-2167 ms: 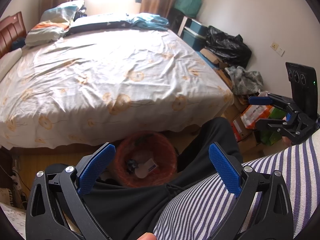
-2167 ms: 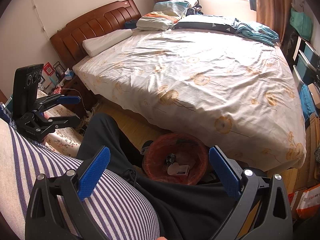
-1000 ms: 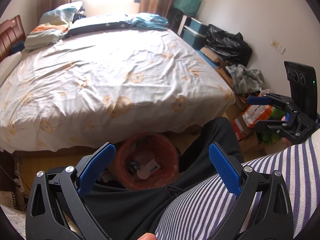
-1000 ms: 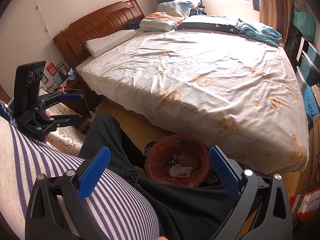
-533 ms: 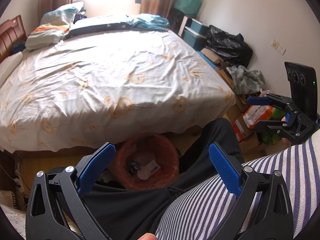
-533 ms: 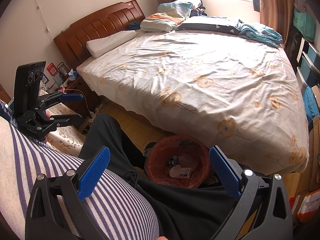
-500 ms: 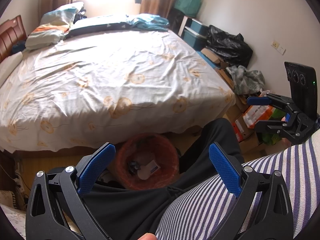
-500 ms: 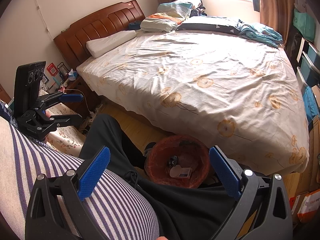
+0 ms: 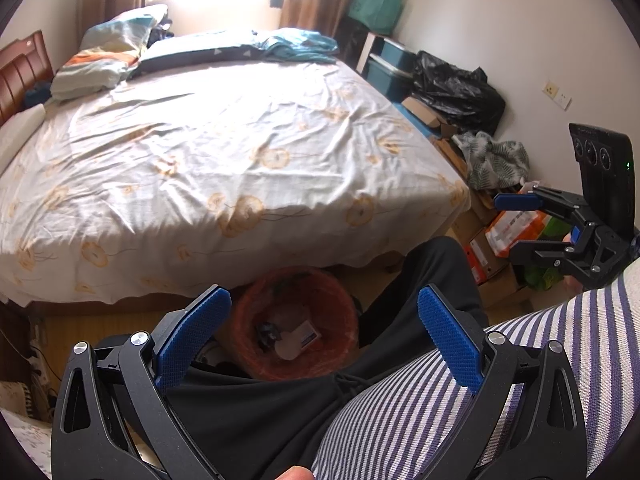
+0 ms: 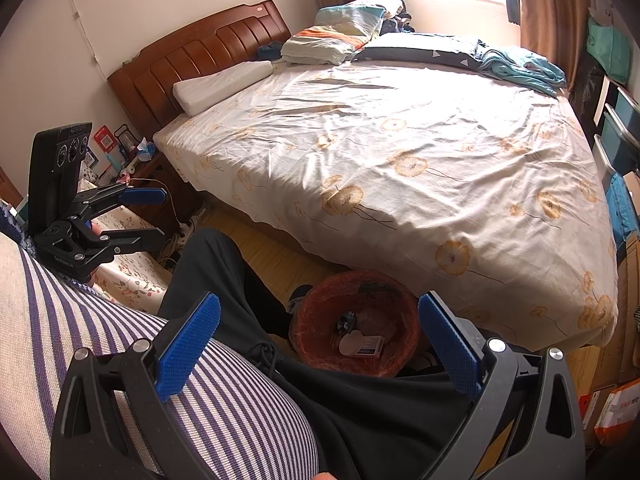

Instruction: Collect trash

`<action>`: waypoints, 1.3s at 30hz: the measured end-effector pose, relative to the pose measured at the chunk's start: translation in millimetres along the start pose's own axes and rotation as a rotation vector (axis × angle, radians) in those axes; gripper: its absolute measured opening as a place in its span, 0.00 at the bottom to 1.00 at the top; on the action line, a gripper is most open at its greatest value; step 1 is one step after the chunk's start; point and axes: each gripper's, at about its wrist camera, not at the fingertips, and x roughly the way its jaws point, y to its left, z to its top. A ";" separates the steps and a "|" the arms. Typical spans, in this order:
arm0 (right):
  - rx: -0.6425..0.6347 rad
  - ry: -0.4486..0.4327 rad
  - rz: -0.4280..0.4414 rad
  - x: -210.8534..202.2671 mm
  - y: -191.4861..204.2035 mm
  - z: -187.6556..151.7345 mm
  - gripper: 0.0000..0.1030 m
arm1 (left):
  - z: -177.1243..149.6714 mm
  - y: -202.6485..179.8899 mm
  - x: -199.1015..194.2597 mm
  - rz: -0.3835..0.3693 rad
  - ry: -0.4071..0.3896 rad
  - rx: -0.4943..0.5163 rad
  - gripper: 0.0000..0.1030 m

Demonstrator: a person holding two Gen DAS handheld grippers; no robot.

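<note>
Two tools hover at waist height over a seated person's dark trousers and striped top, both with blue-padded jaws spread wide and nothing held between them. From its own camera the left tool [image 9: 324, 332] frames an orange trash bin [image 9: 334, 304] standing on the wooden floor at the near edge of the bed [image 9: 224, 152]; the right tool [image 10: 320, 332] frames the same trash bin [image 10: 316, 316] from the other side. Inside the bin lie a small white-and-blue box [image 10: 370, 346], a pale round scrap [image 10: 350, 342] just beside it, and a dark crumpled item [image 9: 267, 330]. Seen across the lap in the left camera, the right tool sits at far right, jaws parted. A floral sheet covers the bed, with pillows [image 10: 336, 40] and a teal blanket [image 10: 520, 66] at its far end by the window. Cardboard boxes [image 9: 492, 240] and a black plastic bag [image 9: 456, 84] crowd the right wall.
</note>
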 end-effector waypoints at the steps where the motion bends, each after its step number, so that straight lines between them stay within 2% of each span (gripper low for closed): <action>1: 0.000 0.000 0.000 0.0 0.1 0.1 0.95 | 0.3 0.2 0.0 -0.001 0.000 -0.001 0.95; 39: 0.002 -0.001 0.003 0.1 0.3 1.3 0.95 | 3.0 3.4 1.6 0.000 -0.002 -0.002 0.95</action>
